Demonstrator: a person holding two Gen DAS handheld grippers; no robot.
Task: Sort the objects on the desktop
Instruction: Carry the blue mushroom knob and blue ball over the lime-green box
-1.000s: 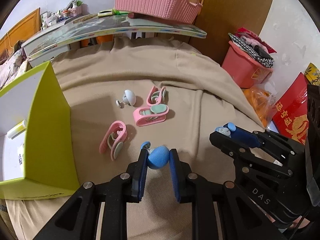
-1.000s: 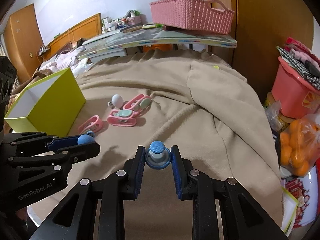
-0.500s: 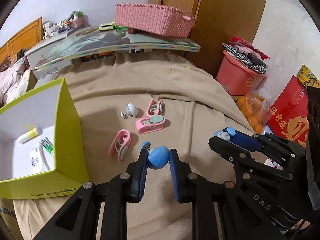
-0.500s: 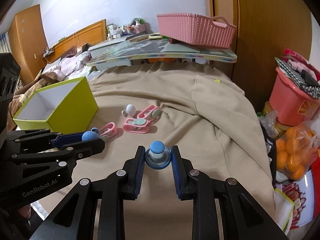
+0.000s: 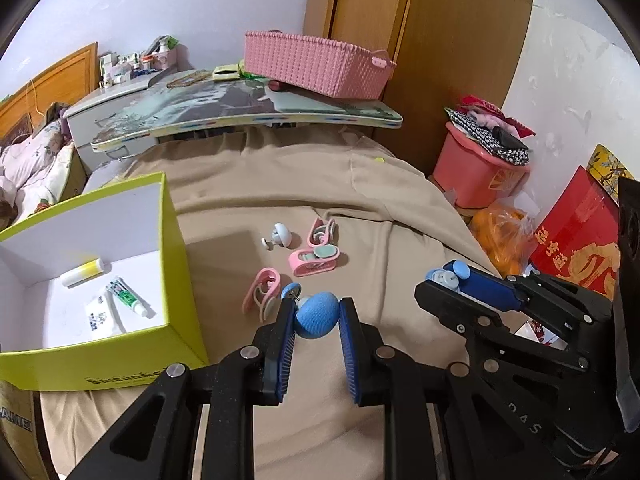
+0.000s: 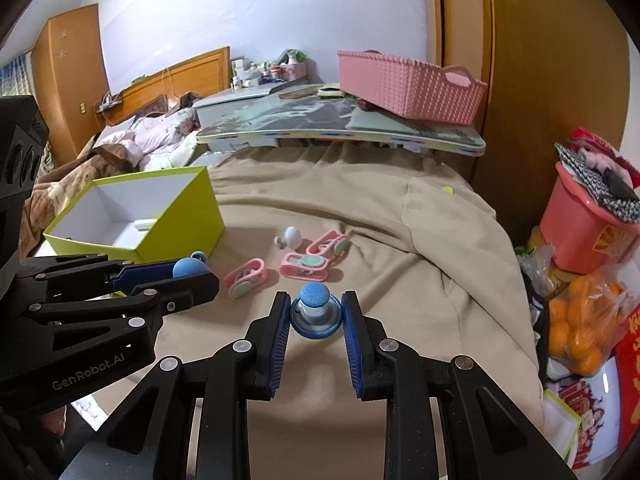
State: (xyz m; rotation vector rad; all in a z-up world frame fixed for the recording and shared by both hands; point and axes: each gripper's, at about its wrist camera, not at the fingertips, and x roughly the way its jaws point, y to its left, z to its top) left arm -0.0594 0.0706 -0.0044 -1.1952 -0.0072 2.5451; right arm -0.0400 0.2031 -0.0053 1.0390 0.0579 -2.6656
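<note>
Above beige blanket [image 5: 280, 184], 2 grippers, left gripper [image 5: 316, 316], right gripper [image 6: 316, 314], gripping blue knobs [image 5: 317, 315]

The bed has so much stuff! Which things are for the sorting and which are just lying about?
For the sorting: blue knobs, white knob, pink clips, green box.
Just lying about: pink basket, red bucket, bag of oranges.

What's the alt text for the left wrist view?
The left hand-held gripper grips a blue knob-shaped hook above a beige blanket. Ahead lie three pink clips and a white hook; a lime-green box stands left.
</note>
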